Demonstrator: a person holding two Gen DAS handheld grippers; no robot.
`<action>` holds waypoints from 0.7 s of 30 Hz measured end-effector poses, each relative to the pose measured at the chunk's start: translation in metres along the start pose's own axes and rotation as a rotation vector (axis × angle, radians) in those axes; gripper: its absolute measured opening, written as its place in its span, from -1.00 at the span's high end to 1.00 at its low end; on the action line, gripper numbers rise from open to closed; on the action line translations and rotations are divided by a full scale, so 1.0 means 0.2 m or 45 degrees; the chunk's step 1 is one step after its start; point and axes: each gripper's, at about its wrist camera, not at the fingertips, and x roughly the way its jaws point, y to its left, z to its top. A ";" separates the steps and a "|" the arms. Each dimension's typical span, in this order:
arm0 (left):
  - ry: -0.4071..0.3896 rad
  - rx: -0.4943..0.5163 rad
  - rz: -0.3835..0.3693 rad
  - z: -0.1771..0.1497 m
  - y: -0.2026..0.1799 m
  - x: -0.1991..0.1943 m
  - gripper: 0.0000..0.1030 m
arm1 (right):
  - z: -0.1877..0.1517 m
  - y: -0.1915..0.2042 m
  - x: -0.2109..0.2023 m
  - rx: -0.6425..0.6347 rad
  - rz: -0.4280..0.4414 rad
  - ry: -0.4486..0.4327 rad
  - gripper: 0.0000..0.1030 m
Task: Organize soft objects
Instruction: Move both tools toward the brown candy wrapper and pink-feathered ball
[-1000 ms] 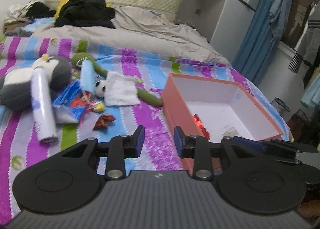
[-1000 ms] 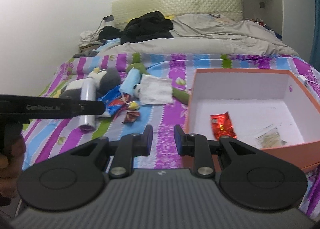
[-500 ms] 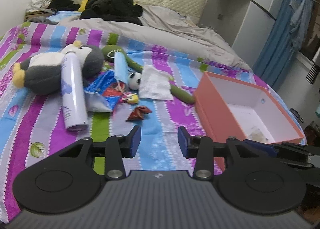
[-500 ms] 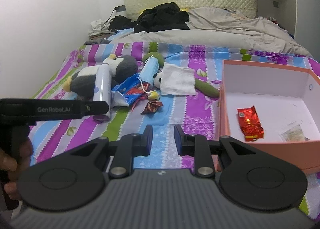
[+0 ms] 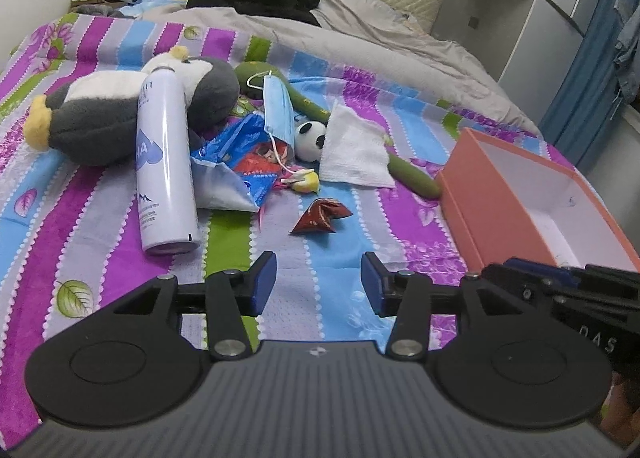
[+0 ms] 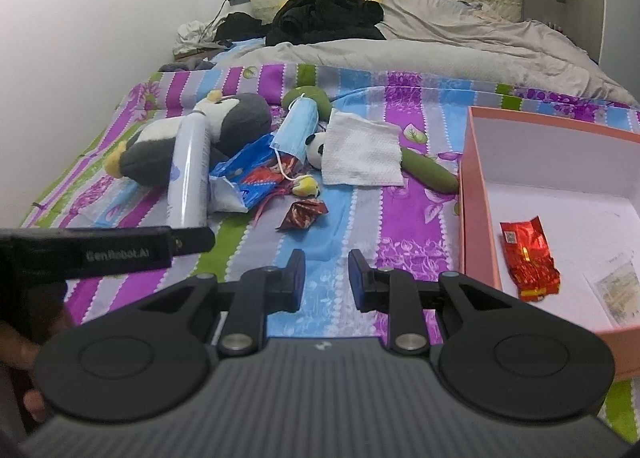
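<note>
Striped bedspread [image 5: 120, 225], near strip bare between both grippers and the clutter: open room there. Orange box [image 5: 532, 193] sits at right edge of bed, near wall cut off by right gripper body in right wrist view. Inside box: red foil packet [image 6: 528, 262] + a paper slip, rest of floor free.

L gripper [image 5: 319, 284]: jaws opening, nothing between pads, over bare blue/grey stripe; dark red wrapper [image 5: 320, 215] just beyond tips, not touched.
R gripper [image 6: 326, 280]: jaws a narrow gap apart, empty, touching nothing.

Soft things, mid-bed left of box: penguin plush [image 5: 100, 113], white spray can [image 5: 164, 161] lying across it; blue face mask [image 5: 278, 109] draped over green plush [image 5: 412, 177]; panda ball [image 5: 310, 135] touching white cloth [image 5: 356, 149]; blue snack bag [image 5: 240, 165] under mask loop.

Green plush mostly hidden by cloth + mask. Small yellow item by mask strap: can't ID. Far end: grey duvet [image 6: 440, 45], black clothes [image 6: 328, 13].
</note>
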 end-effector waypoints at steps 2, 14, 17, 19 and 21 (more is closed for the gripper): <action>0.013 -0.011 0.004 0.00 0.01 0.05 -0.03 | 0.01 0.00 0.04 0.003 0.002 0.006 0.47; 0.035 -0.056 -0.026 0.03 0.04 0.33 -0.03 | 0.10 -0.05 0.32 0.042 0.033 0.044 0.38; 0.046 -0.069 -0.027 0.03 0.05 0.42 -0.03 | 0.12 -0.08 0.42 0.077 0.043 0.067 0.28; 0.054 -0.081 -0.025 0.04 0.06 0.49 -0.03 | 0.13 -0.10 0.48 0.093 0.044 0.081 0.27; 0.057 -0.086 -0.026 0.05 0.07 0.54 -0.03 | 0.14 -0.12 0.54 0.124 0.058 0.101 0.27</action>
